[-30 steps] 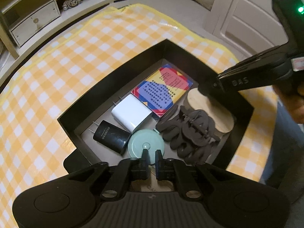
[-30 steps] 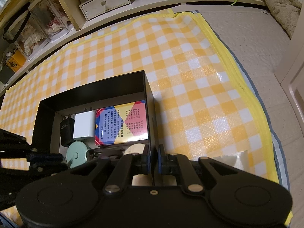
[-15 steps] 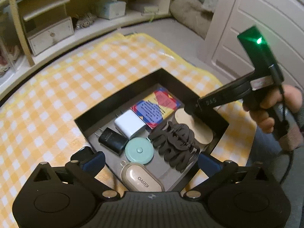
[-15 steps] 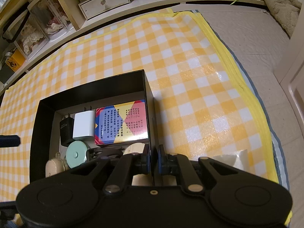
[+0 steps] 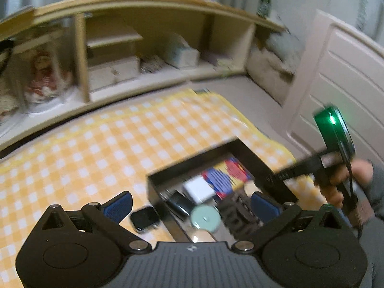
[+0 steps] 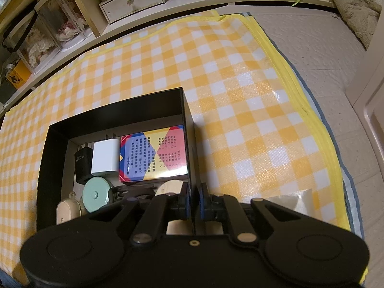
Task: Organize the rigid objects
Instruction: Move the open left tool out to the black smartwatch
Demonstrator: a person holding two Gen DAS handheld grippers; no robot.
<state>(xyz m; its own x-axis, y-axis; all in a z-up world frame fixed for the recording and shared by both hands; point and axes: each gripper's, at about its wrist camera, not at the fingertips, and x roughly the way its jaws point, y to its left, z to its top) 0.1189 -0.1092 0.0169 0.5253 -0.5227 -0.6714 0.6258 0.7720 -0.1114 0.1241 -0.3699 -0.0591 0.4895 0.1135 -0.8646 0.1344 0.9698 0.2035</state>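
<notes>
A black box point(image 6: 115, 110) sits on the yellow checked mat point(image 6: 216, 60). It holds a black charger point(image 6: 82, 165), a white charger point(image 6: 105, 158), a colourful card box point(image 6: 153, 153), a mint round case point(image 6: 96, 194), a beige case point(image 6: 68, 211), a brown hair claw point(image 6: 134, 192) and a wooden disc point(image 6: 170, 187). My right gripper point(image 6: 194, 199) is shut on the box's right wall. My left gripper point(image 5: 192, 206) hangs wide open above the box's near end point(image 5: 153, 187), holding nothing. A dark smartwatch point(image 5: 144, 218) lies on the mat just left of the box.
A low wooden shelf point(image 5: 144, 40) with drawers and boxes runs along the far side. A white door point(image 5: 343, 76) stands to the right, with a fluffy cushion point(image 6: 355, 2) on the floor. A small clear sheet point(image 6: 295, 204) lies on the mat's right edge.
My left gripper has opened wide and let go of the beige case, which now lies in the box. It has risen, drawn back and tilted up. The right gripper has kept still.
</notes>
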